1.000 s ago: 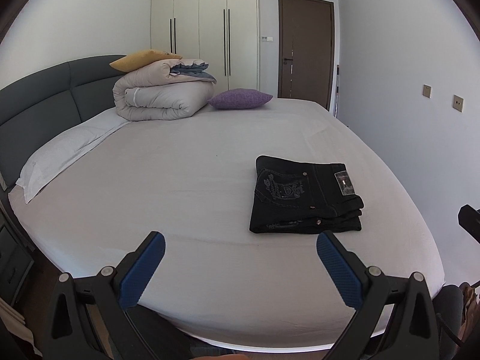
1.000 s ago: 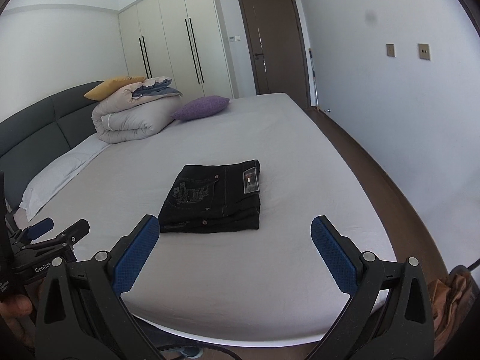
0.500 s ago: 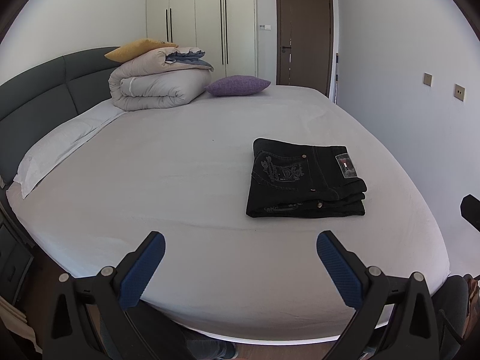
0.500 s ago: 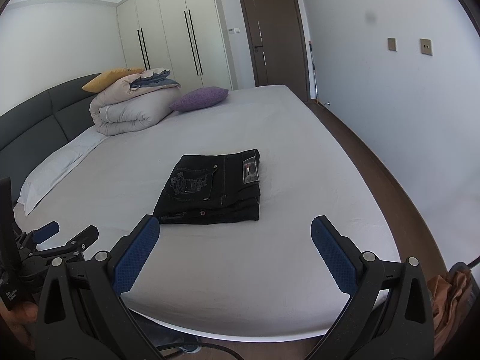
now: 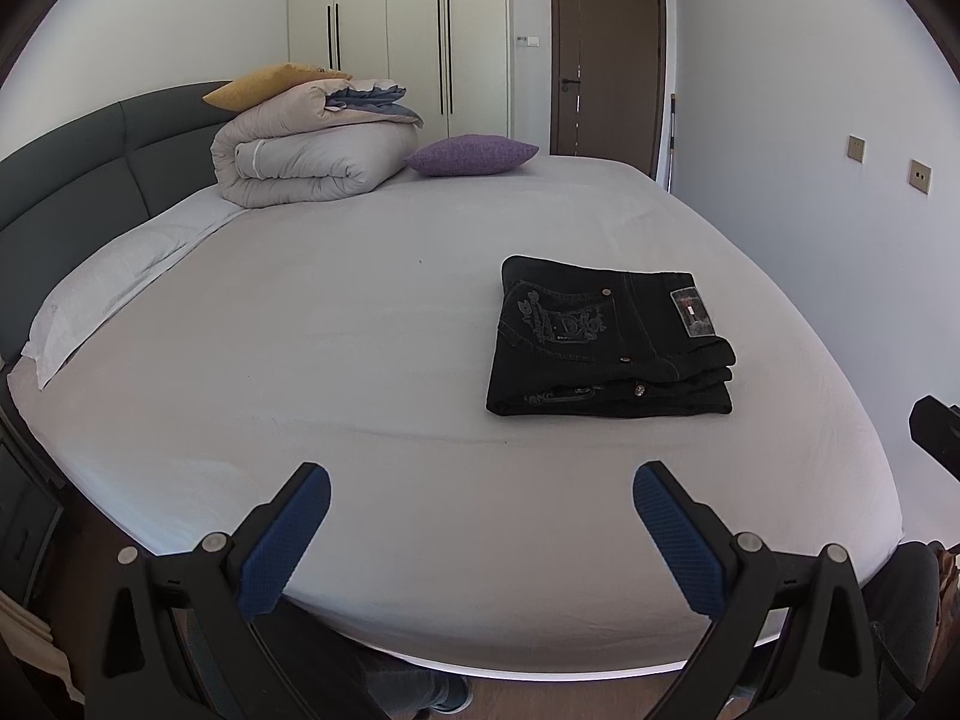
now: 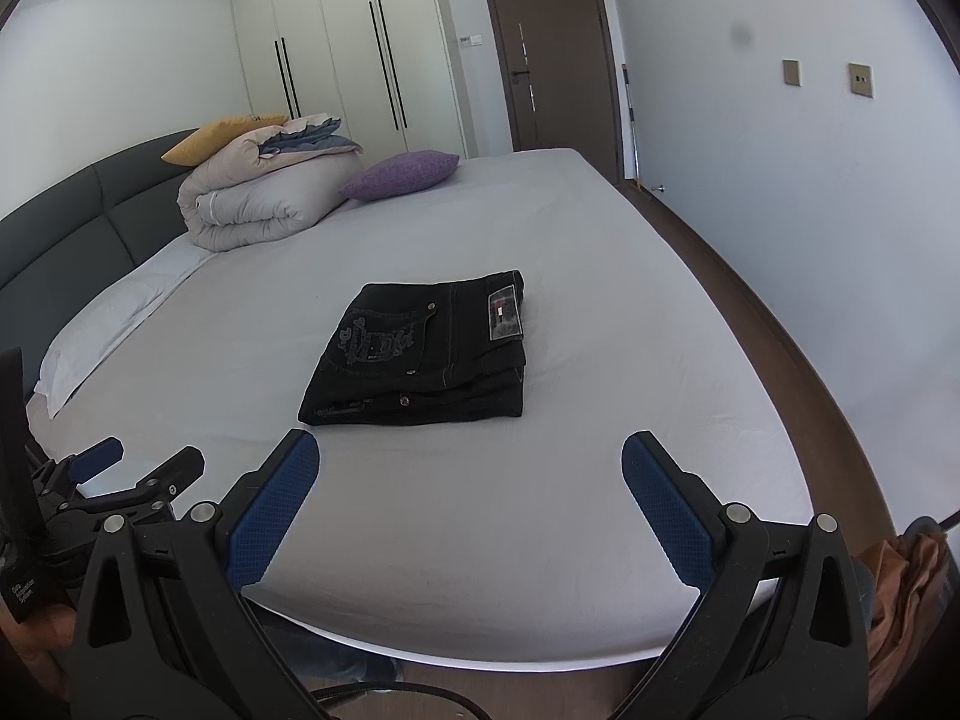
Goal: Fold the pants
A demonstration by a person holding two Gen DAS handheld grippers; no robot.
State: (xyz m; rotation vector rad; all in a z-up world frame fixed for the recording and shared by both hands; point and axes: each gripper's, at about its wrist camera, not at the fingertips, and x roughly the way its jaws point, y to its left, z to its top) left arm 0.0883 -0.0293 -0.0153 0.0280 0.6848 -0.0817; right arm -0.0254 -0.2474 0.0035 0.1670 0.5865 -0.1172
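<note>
I see the black pants (image 5: 606, 339) folded in a neat pile on the bed (image 5: 360, 360), at one o'clock from my left tongs (image 5: 480, 495), and both my left and right tongs (image 6: 470, 462) are wide and hold nothing, so I think the job is done.

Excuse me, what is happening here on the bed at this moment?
A person holds a pair of tongs in each hand at the near edge of the bed. The black pants already lie folded in a compact stack on the sheet. Both the left tongs and the right tongs are open and empty, apart from the pants. A rolled duvet and a purple pillow sit by the headboard. The folding looks finished.
</note>
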